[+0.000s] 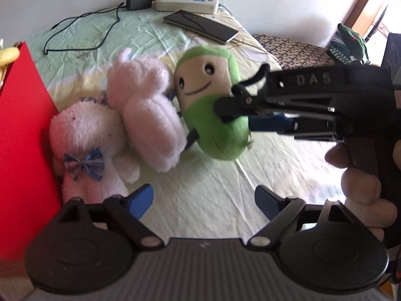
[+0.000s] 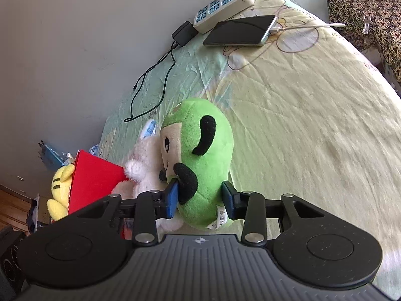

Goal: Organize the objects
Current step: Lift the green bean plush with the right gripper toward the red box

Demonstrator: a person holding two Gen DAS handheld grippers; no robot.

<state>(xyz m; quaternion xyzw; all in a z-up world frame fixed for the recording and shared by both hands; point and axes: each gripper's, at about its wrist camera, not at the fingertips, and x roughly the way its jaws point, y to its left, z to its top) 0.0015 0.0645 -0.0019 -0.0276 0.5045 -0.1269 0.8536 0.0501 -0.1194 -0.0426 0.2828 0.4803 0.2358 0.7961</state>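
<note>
The right gripper [image 2: 199, 198] has its two blue pads squeezed on the lower part of the green plush toy [image 2: 200, 155]. One pad presses by the toy's black arm and the other pad presses its side. The green toy leans against the white plush toy [image 1: 120, 123] on the bed [image 2: 313, 125], in the middle of the sheet and near the red box [image 1: 22, 135].

The left gripper [image 1: 203, 203] is open wide and holds nothing. It hangs over the bare sheet, just in front of the white toy.

The job now looks like picking up the green toy and putting it away, maybe in the red box. To do it well, the right gripper should keep a firm squeeze, because the toy is soft and can slip. It should lift straight up first, so the toy does not drag the white one along. The loose tag at the bottom should not be the only thing held. The left gripper should stay out of the way, or go for the white toy.

Counting things: one green toy, one white toy with a blue bow, and one yellow plush toy [image 2: 60, 188] by the box. There is one red box, one phone [image 2: 240, 31], one power strip [image 2: 223, 5] and one black charger [image 2: 184, 33] with a cable.
</note>
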